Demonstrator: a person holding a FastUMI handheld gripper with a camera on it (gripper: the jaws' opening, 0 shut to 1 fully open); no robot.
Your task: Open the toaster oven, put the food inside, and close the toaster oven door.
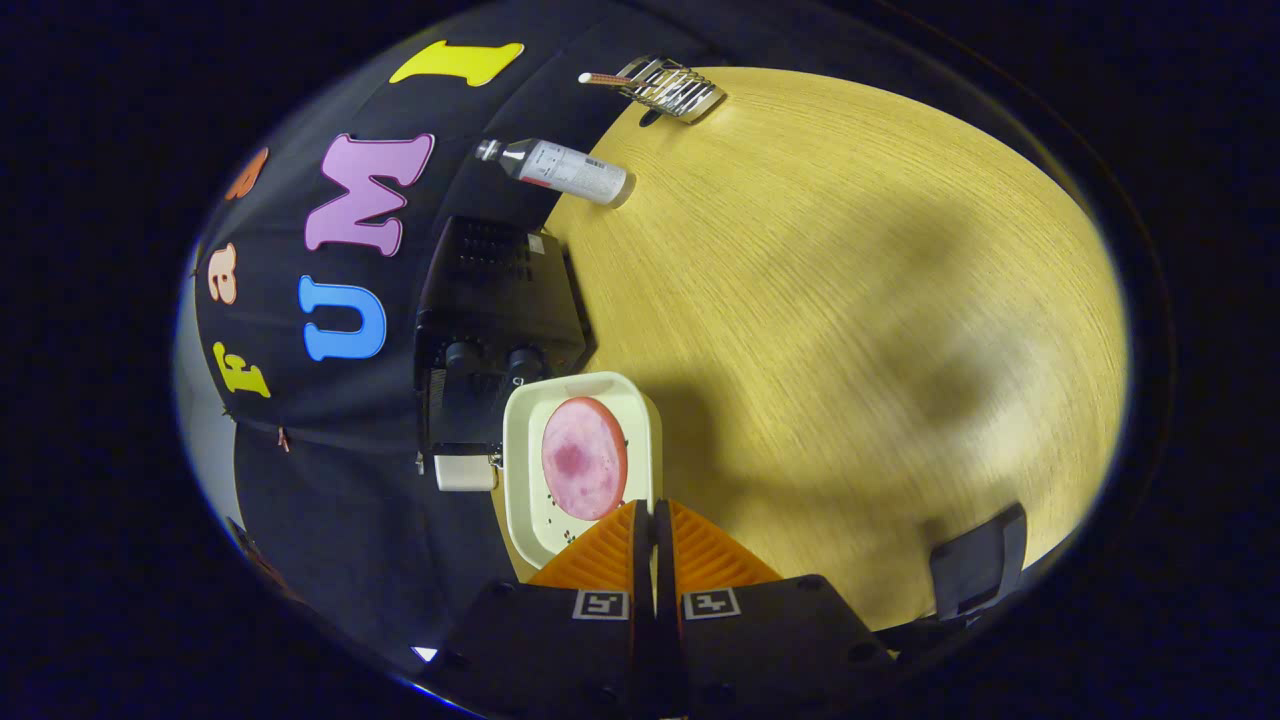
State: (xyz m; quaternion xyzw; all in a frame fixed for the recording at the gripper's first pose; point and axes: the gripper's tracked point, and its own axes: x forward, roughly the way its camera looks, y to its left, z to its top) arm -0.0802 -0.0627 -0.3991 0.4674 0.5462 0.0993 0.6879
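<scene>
On the wooden worktop (850, 300) stands the black toaster oven (495, 320). Just beside it, the white tray (640, 415) carries a pink meat slice (584, 457). The hand-held gripper (645, 515) pinches the tray's rim, orange fingers (600, 555) nearly pressed together.

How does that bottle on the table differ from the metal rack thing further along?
The bottle is a closed, rounded body, pale with a label and a cap, while the wire rack is an open grid of shiny metal bars. The rack has a handle sticking out; the bottle has none. The bottle is nearer the black toaster oven. Both sit on the wooden table, by the booth's wall. The gripper grips the white tray's rim.
</scene>
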